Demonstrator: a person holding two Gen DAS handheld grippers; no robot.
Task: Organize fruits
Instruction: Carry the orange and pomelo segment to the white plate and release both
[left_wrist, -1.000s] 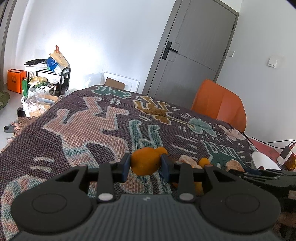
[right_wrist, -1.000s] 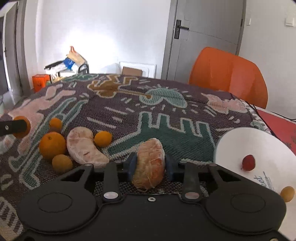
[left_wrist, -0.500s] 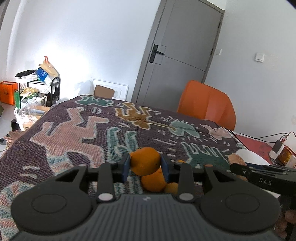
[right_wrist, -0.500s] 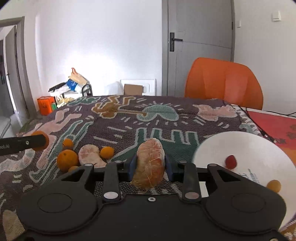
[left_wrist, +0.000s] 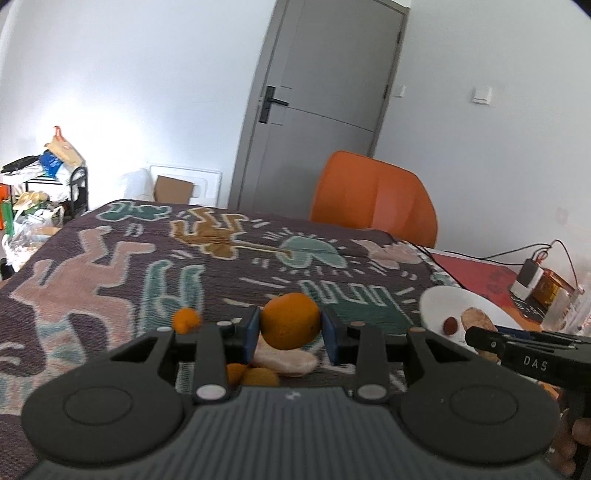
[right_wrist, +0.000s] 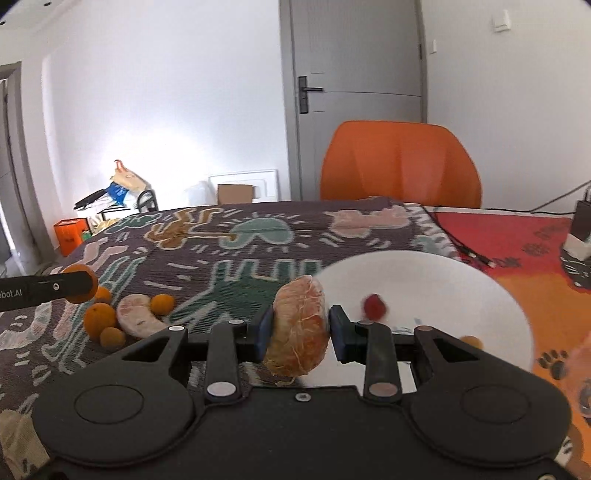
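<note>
The left gripper (left_wrist: 291, 329) pinches a round orange (left_wrist: 290, 321) between its two blue pads, holding it up above the patterned blanket (left_wrist: 110, 266). Directly under that orange, just beyond the gripper body, lie a pale peeled citrus segment (left_wrist: 286, 360) and two small orange fruits, partly hidden by the gripper. A little to the left of the left finger sits another small orange fruit (left_wrist: 185, 319) on the blanket. To the right of this gripper, past its right finger, is a white plate (left_wrist: 439, 306) with a small red fruit (left_wrist: 450, 325) on it.

The right gripper (right_wrist: 300, 328) clamps a peeled citrus half (right_wrist: 300, 329) (pale, with white pith showing) between its blue pads. It hangs at the near left rim of the white plate (right_wrist: 424, 273), overlapping that rim in this view; whether it touches the plate cannot be told. On the plate to the right of the pads are the red fruit (right_wrist: 374, 306), blurred, and a small yellow-orange fruit (right_wrist: 471, 341) close to the right finger. Well to the left of this gripper, a cluster of small oranges (right_wrist: 99, 320) and the curved peeled segment (right_wrist: 138, 320) rest on the blanket.

Farther off, beyond the blanket's far edge, stands an orange chair (right_wrist: 400, 166), and behind it a grey door (right_wrist: 354, 92) in a white wall.
</note>
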